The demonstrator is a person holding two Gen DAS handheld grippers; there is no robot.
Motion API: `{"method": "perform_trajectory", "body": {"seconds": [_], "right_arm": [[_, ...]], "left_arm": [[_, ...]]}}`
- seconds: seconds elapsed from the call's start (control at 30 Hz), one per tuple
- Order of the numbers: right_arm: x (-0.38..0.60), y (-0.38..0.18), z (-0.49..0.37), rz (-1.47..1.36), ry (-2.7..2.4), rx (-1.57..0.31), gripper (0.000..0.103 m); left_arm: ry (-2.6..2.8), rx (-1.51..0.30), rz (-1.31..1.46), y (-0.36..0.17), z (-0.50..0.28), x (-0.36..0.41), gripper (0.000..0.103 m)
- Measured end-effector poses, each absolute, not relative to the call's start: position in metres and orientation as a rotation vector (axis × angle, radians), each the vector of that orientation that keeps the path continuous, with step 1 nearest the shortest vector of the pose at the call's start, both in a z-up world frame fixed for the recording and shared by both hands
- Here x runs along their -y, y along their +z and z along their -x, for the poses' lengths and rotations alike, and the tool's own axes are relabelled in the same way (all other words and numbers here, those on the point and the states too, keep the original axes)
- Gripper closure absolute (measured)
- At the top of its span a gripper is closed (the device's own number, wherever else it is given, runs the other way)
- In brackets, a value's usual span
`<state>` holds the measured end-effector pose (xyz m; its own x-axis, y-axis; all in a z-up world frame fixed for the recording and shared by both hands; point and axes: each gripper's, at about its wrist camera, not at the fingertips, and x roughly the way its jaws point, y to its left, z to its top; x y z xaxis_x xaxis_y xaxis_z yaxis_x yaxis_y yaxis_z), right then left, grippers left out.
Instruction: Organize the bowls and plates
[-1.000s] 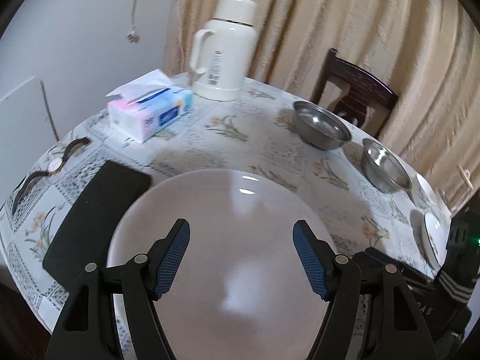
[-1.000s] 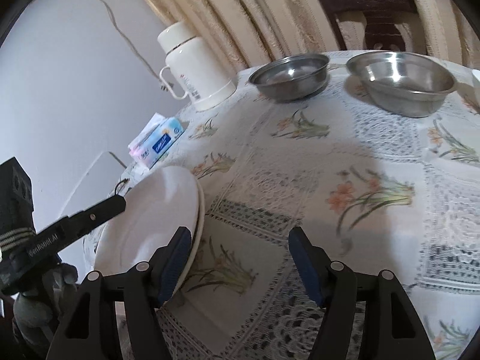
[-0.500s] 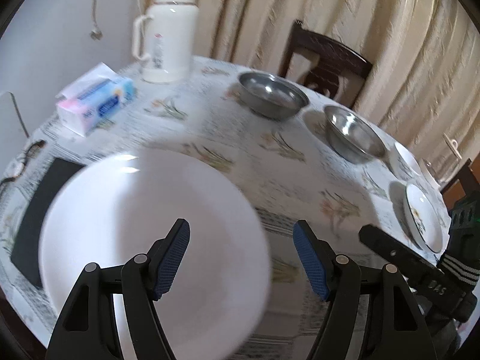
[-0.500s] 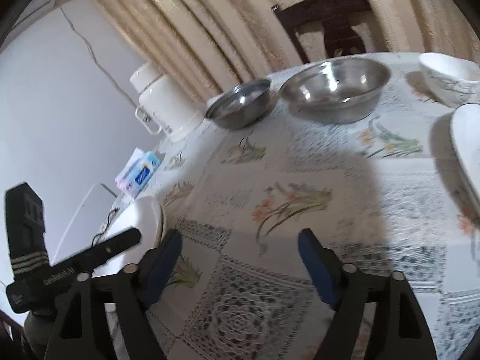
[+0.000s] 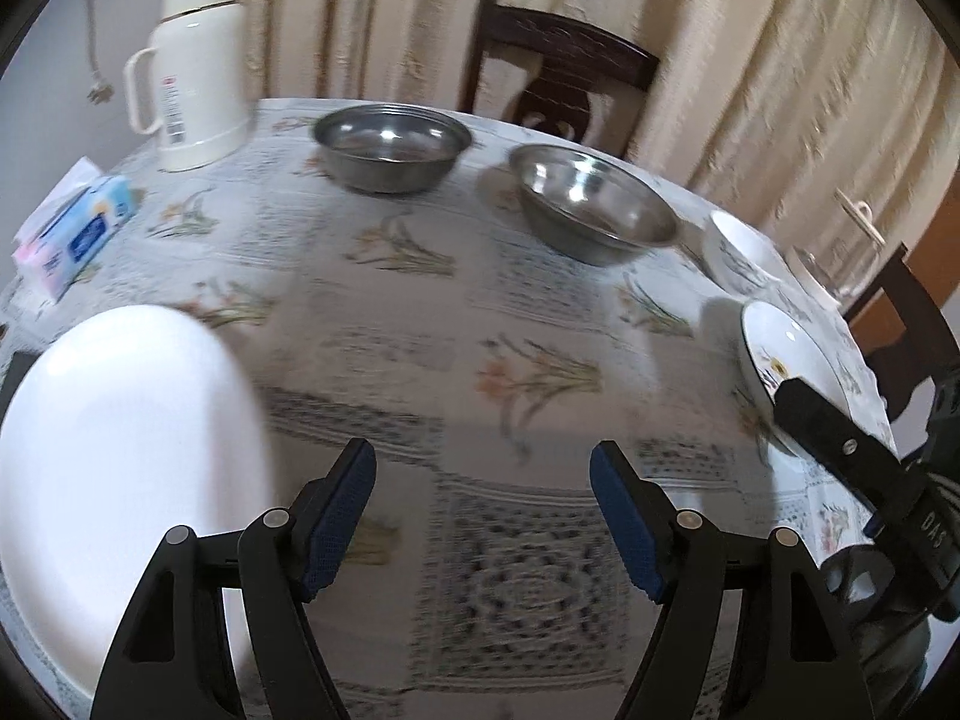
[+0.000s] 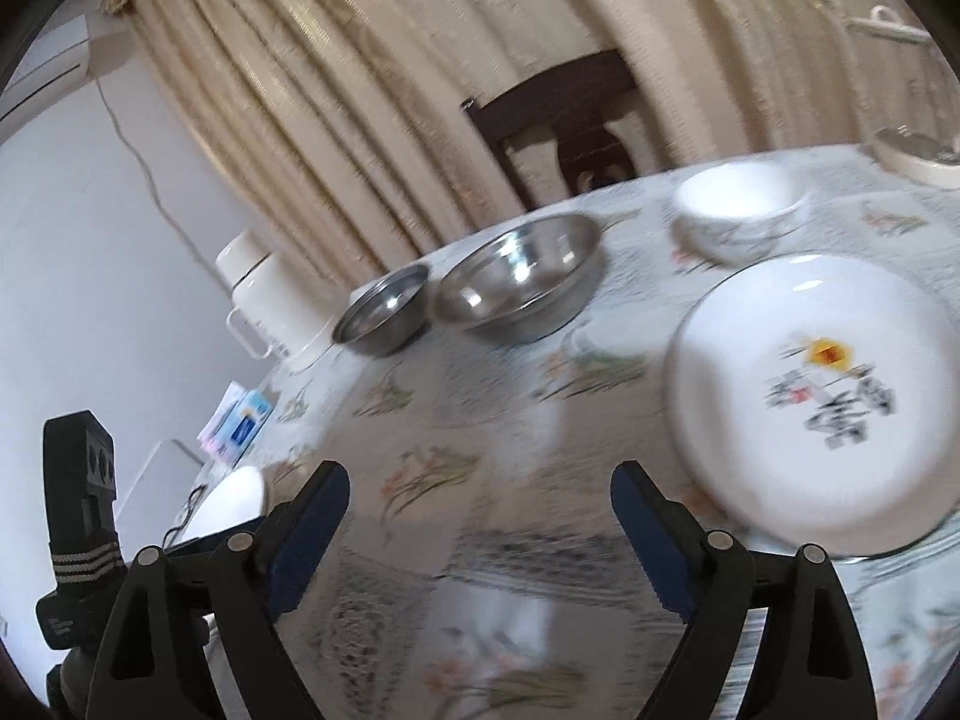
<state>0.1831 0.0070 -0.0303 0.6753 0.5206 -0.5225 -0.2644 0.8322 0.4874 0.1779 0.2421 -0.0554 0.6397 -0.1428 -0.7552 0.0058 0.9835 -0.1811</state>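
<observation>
A round table [image 5: 540, 312] under a floral lace tablecloth carries the dishes. A large plain white plate [image 5: 126, 450] lies at its near left edge. Two steel bowls [image 5: 390, 147] [image 5: 594, 201] sit side by side near the far edge (a dark wooden chair [image 5: 558, 78] stands behind them). A printed white plate [image 6: 810, 402] lies at the right edge, with a small white bowl [image 6: 738, 210] beyond it. A cream thermos jug [image 5: 192, 60] and a tissue pack [image 5: 72, 234] occupy the far left. The left gripper [image 5: 483, 516] and right gripper [image 6: 480, 534] hover with jaws wide, holding nothing.
</observation>
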Motion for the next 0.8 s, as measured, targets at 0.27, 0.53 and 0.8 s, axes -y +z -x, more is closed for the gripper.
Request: {"method": "perform_trajectory", "body": {"seconds": [0.27, 0.53, 0.8], "right_arm": [[0.047, -0.021, -0.183, -0.386, 0.34, -0.639, 0.012], [0.108, -0.026, -0.186, -0.408, 0.178, -0.631, 0.012], [0.147, -0.037, -0.197, -0.399, 0.098, -0.668, 0.014]], "left_arm": [[-0.146, -0.892, 0.132, -0.058, -0.197, -0.195, 0.028], [-0.197, -0.925, 0.117, -0.061, -0.216, -0.156, 0.028], [-0.235, -0.958, 0.138, -0.069, -0.237, -0.124, 0.028]]}}
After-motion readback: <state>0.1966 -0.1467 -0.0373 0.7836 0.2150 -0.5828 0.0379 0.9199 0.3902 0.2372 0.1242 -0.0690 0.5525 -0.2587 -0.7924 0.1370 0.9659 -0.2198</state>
